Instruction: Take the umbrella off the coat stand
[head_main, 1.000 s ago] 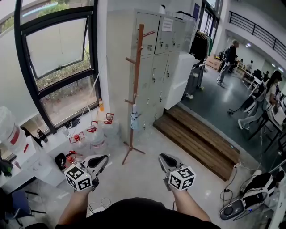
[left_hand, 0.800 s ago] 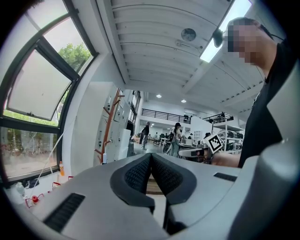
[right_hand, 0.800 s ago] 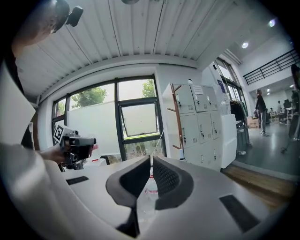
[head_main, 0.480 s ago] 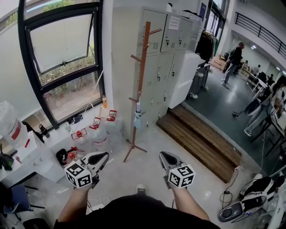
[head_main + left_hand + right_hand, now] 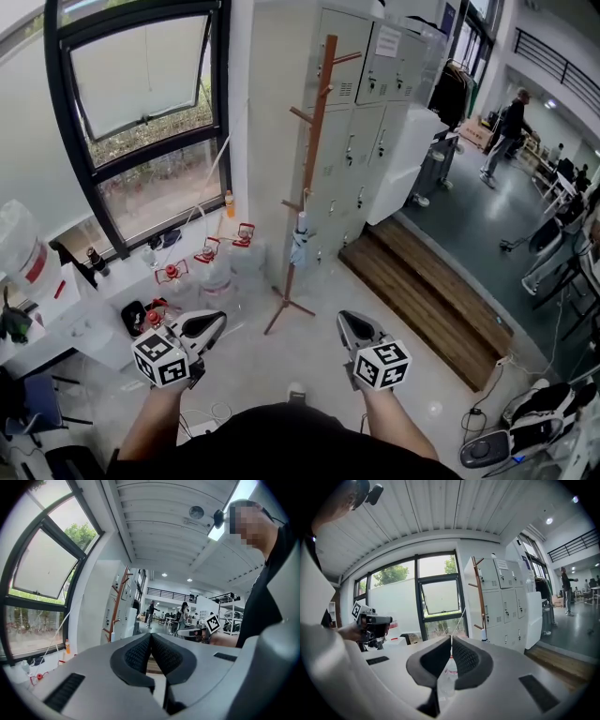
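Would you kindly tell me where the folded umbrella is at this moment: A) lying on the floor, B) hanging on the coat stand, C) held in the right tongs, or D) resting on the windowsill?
B: the folded umbrella hangs from a low peg of the wooden coat stand, close against its pole.

Coat stand (image 5: 314, 178): red-brown wood. Umbrella (image 5: 299, 247): pale blue-grey, white top. Lockers (image 5: 375, 103): light grey. Window frame (image 5: 223, 103): black. Step (image 5: 422, 291): dark brown planks. Floor (image 5: 281, 361): pale grey, faintly speckled. Jugs (image 5: 214, 270): clear, red handles. Left gripper (image 5: 214, 322), right gripper (image 5: 345, 321): light grey shells, black dot-textured pads (image 5: 136, 656). Cubes (image 5: 161, 358): white, black square markers. Shirt (image 5: 272, 450): black.
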Action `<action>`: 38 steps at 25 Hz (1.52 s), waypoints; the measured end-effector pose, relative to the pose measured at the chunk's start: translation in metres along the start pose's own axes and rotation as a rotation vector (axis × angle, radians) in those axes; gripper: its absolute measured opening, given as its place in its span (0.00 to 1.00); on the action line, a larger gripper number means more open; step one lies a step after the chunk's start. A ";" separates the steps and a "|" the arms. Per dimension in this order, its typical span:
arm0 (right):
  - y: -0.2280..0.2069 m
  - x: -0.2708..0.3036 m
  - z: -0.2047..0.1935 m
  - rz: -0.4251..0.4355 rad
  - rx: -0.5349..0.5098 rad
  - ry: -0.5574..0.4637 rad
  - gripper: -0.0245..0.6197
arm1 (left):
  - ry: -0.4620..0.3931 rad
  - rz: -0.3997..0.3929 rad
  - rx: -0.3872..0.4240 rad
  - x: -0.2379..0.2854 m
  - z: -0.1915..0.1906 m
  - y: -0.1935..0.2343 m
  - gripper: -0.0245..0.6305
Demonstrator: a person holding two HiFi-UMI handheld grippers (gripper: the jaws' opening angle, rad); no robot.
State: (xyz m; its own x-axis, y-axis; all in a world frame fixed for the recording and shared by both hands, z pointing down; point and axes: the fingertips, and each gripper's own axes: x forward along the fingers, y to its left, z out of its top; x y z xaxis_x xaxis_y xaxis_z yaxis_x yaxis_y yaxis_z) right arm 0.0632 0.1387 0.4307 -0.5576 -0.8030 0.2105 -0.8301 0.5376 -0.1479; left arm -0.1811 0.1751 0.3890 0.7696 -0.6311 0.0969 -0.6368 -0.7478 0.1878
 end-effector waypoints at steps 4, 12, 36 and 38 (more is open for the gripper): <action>-0.015 0.018 -0.001 0.009 0.007 0.015 0.07 | 0.009 0.019 -0.014 0.015 0.001 0.016 0.07; -0.049 0.052 -0.003 0.015 0.020 0.048 0.07 | 0.025 0.032 -0.025 0.049 0.002 0.046 0.07; -0.129 0.166 0.024 0.084 0.006 0.092 0.07 | 0.031 0.094 -0.061 0.134 0.018 0.135 0.07; -0.136 0.174 0.026 0.088 0.005 0.096 0.07 | 0.028 0.101 -0.069 0.142 0.020 0.140 0.07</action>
State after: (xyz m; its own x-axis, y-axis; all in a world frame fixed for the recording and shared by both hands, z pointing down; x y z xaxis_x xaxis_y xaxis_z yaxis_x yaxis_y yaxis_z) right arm 0.0792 -0.0812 0.4623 -0.6266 -0.7241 0.2883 -0.7779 0.6035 -0.1751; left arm -0.1622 -0.0231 0.4099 0.7032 -0.6958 0.1463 -0.7074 -0.6639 0.2425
